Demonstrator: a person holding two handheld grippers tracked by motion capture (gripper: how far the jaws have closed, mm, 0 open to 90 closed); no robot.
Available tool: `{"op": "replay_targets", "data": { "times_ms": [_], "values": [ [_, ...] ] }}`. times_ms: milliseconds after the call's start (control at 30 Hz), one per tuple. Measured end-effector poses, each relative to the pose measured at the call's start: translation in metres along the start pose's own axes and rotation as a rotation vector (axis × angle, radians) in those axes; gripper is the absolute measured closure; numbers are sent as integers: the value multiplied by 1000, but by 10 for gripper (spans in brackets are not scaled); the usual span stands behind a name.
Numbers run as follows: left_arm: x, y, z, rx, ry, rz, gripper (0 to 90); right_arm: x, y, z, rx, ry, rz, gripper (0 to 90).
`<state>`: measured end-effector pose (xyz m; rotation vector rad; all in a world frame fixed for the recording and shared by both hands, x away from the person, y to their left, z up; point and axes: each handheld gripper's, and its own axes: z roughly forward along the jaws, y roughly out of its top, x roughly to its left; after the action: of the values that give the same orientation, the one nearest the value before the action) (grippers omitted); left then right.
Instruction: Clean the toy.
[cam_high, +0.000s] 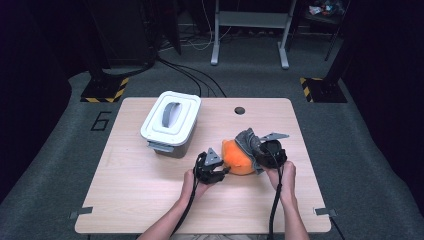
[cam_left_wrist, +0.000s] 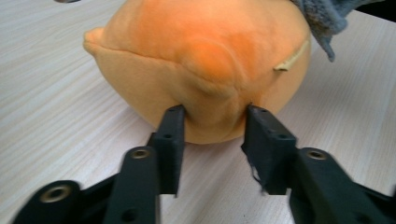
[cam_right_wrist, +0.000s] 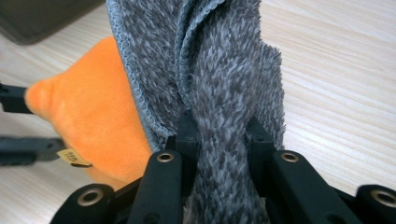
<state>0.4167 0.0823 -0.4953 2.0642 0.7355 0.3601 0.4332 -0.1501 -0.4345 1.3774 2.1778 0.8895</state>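
An orange plush toy (cam_high: 237, 159) lies on the wooden table (cam_high: 150, 200), right of centre. A grey fleecy cloth (cam_high: 246, 138) is draped over its far right side. In the left gripper view, my left gripper (cam_left_wrist: 215, 114) stands open, its jaw tips on either side of a soft bulge low on the plush toy (cam_left_wrist: 201, 46) without squeezing it. In the right gripper view, my right gripper (cam_right_wrist: 219, 126) is shut on a bunched fold of the grey cloth (cam_right_wrist: 219, 60), lifted beside the plush toy (cam_right_wrist: 88, 112). From above, the left gripper (cam_high: 223, 171) is at the toy's left and the right gripper (cam_high: 257, 150) at its right.
A white lidded box (cam_high: 171, 122) with a grey handle stands at the table's back left. A small round hole (cam_high: 239, 110) sits near the far edge. Bare wood stretches along the front and left. Cables trail on the floor beyond.
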Motion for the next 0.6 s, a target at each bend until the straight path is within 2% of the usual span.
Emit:
{"op": "replay_targets", "data": {
  "times_ms": [100, 167, 333, 467, 600],
  "values": [
    [-3, 1, 4, 14, 12, 27, 475, -4, 1, 3, -2, 1, 4, 729],
    [-5, 1, 7, 18, 32, 33, 426, -3, 2, 4, 6, -5, 24, 730],
    [-6, 0, 13, -5, 48, 57, 406, -5, 2, 8, 2, -9, 22, 730],
    [-7, 0, 15, -11, 69, 94, 475, -4, 1, 9, 4, -16, 22, 730],
    [-7, 1, 16, -15, 65, 94, 646, -3, 0, 9, -4, -26, 36, 731]
  ]
}}
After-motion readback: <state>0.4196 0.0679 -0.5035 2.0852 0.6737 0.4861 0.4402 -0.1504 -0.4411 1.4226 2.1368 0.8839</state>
